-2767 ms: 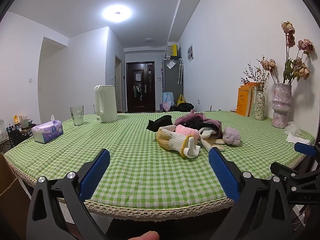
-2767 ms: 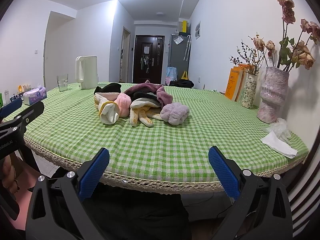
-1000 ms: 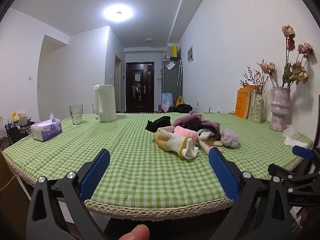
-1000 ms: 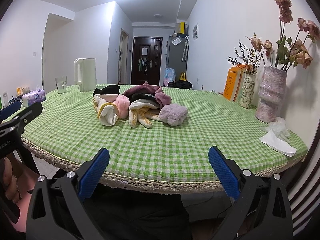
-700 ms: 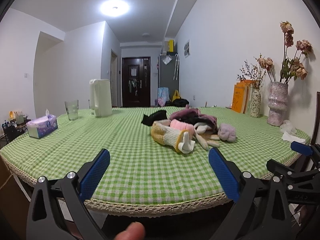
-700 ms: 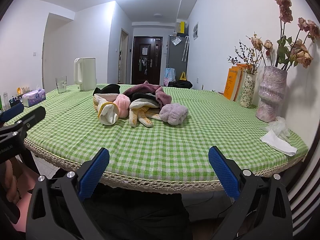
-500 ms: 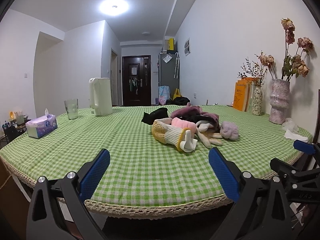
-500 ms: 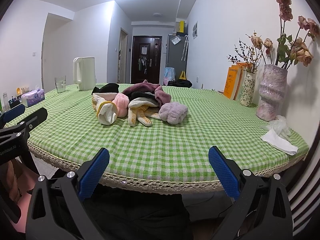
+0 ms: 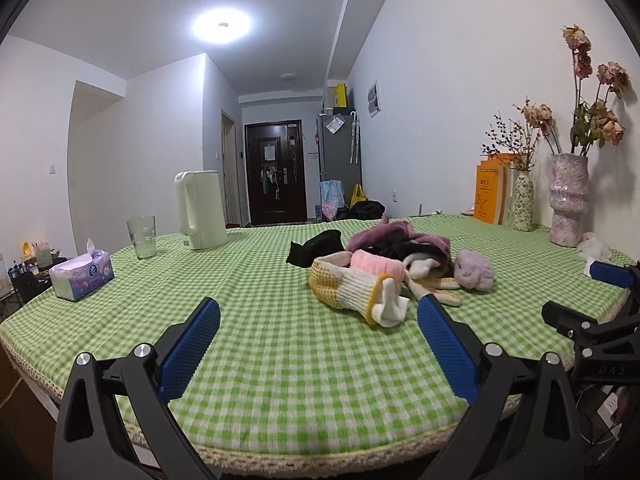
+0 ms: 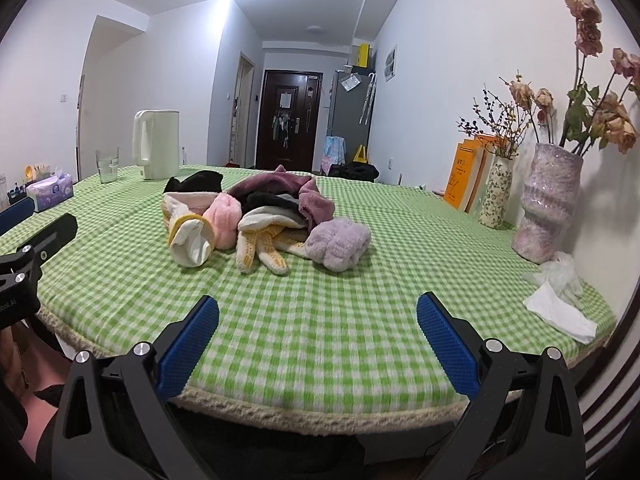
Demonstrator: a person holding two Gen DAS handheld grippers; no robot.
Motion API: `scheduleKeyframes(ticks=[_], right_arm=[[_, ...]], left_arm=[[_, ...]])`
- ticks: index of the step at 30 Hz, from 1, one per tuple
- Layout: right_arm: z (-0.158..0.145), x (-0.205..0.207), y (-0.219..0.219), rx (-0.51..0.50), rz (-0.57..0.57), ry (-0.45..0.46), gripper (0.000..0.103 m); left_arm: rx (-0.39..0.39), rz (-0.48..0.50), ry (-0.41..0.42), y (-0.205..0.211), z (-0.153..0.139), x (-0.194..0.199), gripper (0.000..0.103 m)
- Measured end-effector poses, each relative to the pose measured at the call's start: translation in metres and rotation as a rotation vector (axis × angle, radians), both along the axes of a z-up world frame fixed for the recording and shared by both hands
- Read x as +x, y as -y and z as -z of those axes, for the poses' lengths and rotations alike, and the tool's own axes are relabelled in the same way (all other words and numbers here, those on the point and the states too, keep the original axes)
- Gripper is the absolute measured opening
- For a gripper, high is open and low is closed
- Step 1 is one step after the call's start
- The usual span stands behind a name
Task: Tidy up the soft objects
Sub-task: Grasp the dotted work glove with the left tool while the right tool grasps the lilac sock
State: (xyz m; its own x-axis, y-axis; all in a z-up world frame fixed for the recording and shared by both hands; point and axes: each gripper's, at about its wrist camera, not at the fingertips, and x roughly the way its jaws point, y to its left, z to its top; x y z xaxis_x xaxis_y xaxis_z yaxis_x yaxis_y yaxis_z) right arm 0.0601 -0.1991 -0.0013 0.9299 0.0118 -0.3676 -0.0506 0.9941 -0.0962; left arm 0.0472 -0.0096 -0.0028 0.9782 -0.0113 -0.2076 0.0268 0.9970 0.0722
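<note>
1. The left gripper (image 9: pixel 318 344) and right gripper (image 10: pixel 318 342), both with blue-padded black fingers, are spread wide and empty at the near edge of the green-checked tablecloth (image 10: pixel 320 320).
2. Farther in, at mid-table, lies the heap of knitted gloves, socks and plush pieces (image 10: pixel 264 220).
3. Beyond it stands a cream plastic kettle (image 9: pixel 200 210).

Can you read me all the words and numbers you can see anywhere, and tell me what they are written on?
"UAS": on the black body of the right tongs, seen from the left wrist.
Tissue box: a blue round logo, too blurred to read.
Orange books: dark marks on the cover, too small to read.
Paper on the door: too small to read.
Left tongs: white letters cut off at the edge, unreadable.
</note>
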Motion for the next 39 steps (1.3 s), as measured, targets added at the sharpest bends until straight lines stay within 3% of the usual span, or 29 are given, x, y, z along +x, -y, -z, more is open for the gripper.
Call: scheduleKeyframes(ticks=[5, 9, 14, 17, 22, 23, 24, 25, 28, 33, 36, 37, 39], right_arm=[[-0.008, 0.027, 0.004, 0.039, -0.026, -0.045, 0.095], [-0.014, 0.055, 0.005, 0.061, -0.054, -0.085, 0.095], [-0.014, 0.102, 0.007, 0.169, -0.132, -0.196, 0.095], [-0.011, 0.124, 0.001, 0.13, -0.136, -0.263, 0.095], [-0.01, 0.15, 0.005, 0.124, -0.111, -0.314, 0.095], [-0.009, 0.153, 0.009, 0.131, -0.106, -0.328, 0.079], [-0.008, 0.161, 0.013, 0.142, -0.095, -0.351, 0.055], [-0.006, 0.167, 0.016, 0.146, -0.082, -0.366, 0.05], [0.0, 0.184, 0.028, 0.179, -0.06, -0.408, 0.05], [0.008, 0.206, 0.036, 0.213, -0.005, -0.442, 0.051], [0.011, 0.217, 0.035, 0.219, 0.007, -0.456, 0.052], [0.012, 0.22, 0.034, 0.217, 0.007, -0.456, 0.052], [0.013, 0.223, 0.031, 0.198, 0.004, -0.46, 0.053]], left_arm=[[-0.009, 0.005, 0.003, -0.006, -0.009, 0.017, 0.096], [-0.011, 0.048, -0.114, -0.01, -0.02, 0.05, 0.096], [-0.031, 0.096, -0.245, -0.013, -0.027, 0.092, 0.096], [-0.028, 0.106, -0.343, -0.007, -0.024, 0.126, 0.096], [-0.101, 0.122, -0.449, 0.002, -0.019, 0.179, 0.094], [-0.1, 0.105, -0.459, 0.003, -0.017, 0.189, 0.091], [-0.099, 0.087, -0.467, 0.002, -0.016, 0.196, 0.088], [-0.099, 0.076, -0.479, 0.002, -0.014, 0.203, 0.084], [-0.108, 0.046, -0.557, 0.0, -0.003, 0.228, 0.079], [-0.202, 0.01, -0.675, -0.006, 0.018, 0.253, 0.077], [-0.245, 0.033, -0.721, -0.004, 0.028, 0.262, 0.055], [-0.242, 0.04, -0.729, -0.002, 0.031, 0.263, 0.042], [-0.239, 0.043, -0.723, -0.001, 0.033, 0.261, 0.03]])
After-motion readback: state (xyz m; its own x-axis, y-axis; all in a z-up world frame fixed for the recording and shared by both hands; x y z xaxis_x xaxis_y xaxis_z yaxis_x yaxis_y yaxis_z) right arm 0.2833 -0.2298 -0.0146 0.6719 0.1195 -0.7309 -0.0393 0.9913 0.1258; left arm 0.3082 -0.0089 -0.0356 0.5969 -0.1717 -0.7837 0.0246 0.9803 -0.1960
